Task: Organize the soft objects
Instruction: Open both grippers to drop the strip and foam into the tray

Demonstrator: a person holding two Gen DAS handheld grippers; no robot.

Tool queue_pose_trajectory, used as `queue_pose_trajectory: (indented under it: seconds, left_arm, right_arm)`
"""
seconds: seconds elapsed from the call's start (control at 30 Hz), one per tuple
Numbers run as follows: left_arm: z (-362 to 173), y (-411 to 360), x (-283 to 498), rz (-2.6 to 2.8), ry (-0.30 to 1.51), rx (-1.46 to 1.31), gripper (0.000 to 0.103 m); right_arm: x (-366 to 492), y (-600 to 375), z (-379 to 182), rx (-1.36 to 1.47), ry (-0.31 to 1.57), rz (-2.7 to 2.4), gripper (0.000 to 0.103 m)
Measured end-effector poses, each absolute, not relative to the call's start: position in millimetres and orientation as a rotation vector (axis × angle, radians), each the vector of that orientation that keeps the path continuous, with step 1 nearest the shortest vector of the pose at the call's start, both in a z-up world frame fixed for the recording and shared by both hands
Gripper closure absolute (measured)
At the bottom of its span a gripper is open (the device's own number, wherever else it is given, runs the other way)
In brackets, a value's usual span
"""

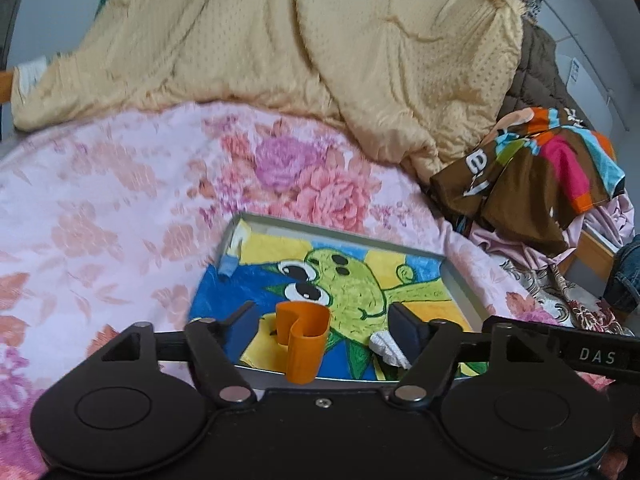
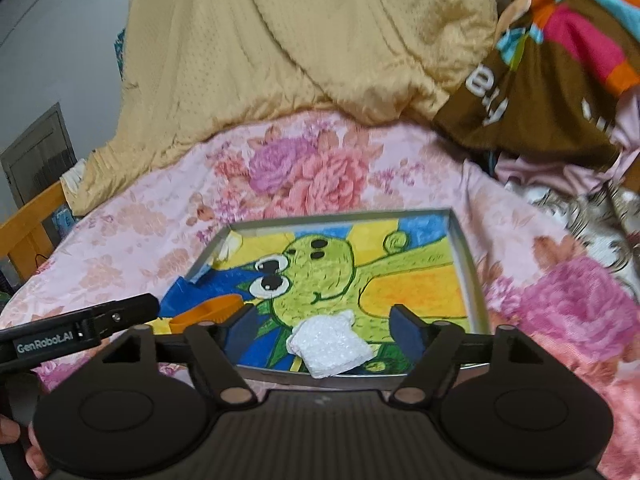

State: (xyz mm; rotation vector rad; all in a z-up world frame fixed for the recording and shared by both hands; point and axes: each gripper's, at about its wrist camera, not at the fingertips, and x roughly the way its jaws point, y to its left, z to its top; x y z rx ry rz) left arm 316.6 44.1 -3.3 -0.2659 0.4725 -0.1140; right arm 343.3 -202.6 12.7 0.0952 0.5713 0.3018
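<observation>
Tray [image 1: 236, 236]: grey metal, sitting on the floral sheet [image 1: 120, 184], lined with a cartoon towel [image 1: 352, 280].
Left gripper [image 1: 324, 320]: jaws spread wide over the tray, nothing pinched.
Orange piece [image 1: 304, 340]: curled, standing between the left fingers, touching neither.
Right gripper [image 2: 322, 322]: jaws spread too, gripping nothing.
White foam [image 2: 330, 344]: lying on the towel at the tray's near edge, between the right fingers; possibly a sponge, it's blurry.
Quilt [image 2: 280, 40]: yellow, heaped behind.

Shallow grey metal tray [image 2: 464, 248] lies on the pink floral bedspread [image 2: 132, 236]. In tray: orange curved plastic piece [image 1: 303, 340] left, white knitted foam-like pad [image 2: 330, 346] right. Tan quilted blanket [image 1: 280, 48] behind; brown multicoloured cloth [image 1: 532, 172] right rear.
</observation>
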Motion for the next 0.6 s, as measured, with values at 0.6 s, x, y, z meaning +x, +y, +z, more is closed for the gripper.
queue_pose_trajectory:
  seconds: [0.6]
  left_arm:
    - [45, 27, 215, -0.092, 0.355, -0.161, 0.002]
  right_arm:
    - [246, -235, 56, 0.103, 0.380, 0.281, 0.003]
